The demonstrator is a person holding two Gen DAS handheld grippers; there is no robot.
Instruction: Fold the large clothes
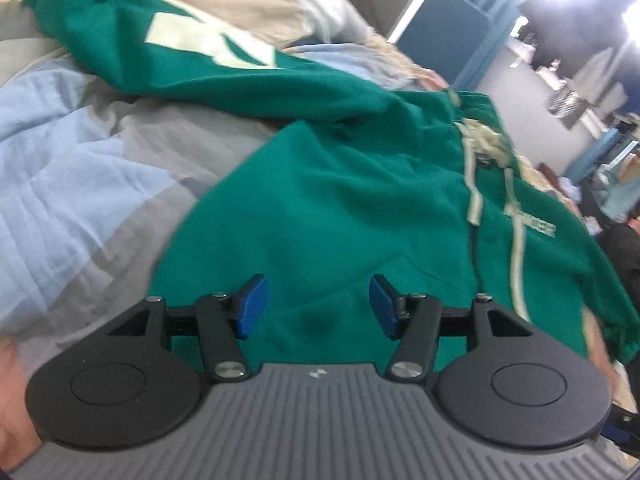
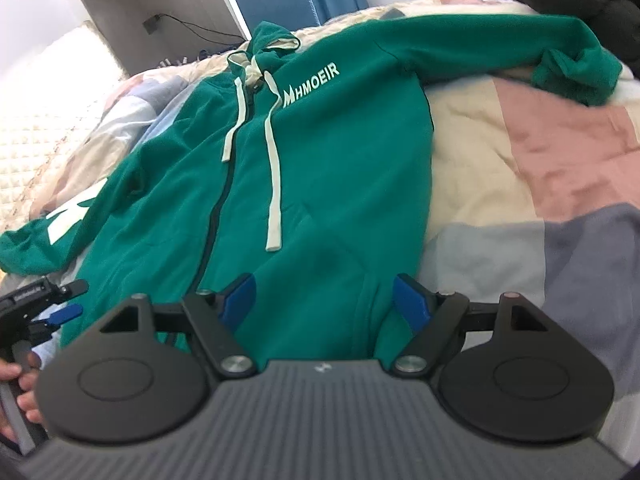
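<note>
The hoodie [image 2: 320,168] lies face up on the bed [image 2: 520,168], sleeves spread. It looks soft, thick and limp, likely to sag, so the hem corners seem best to pinch. It is green with pale drawstrings. Left gripper [image 1: 318,306] and right gripper [image 2: 324,302] hover open, holding nothing.

The green hoodie [image 2: 328,168] is a soft, matt fleece-like cloth with pale woven drawstrings [image 2: 274,184] and flat printed lettering [image 2: 312,84]. Under it, the bed cover [image 2: 532,184] is crinkled matt cotton-like patchwork. Each tool [image 1: 318,306] [image 2: 324,308] looks like matt black plastic with a ribbed grey body, blue pads [image 1: 252,304] and shiny metal pivot caps [image 2: 237,363]
</note>
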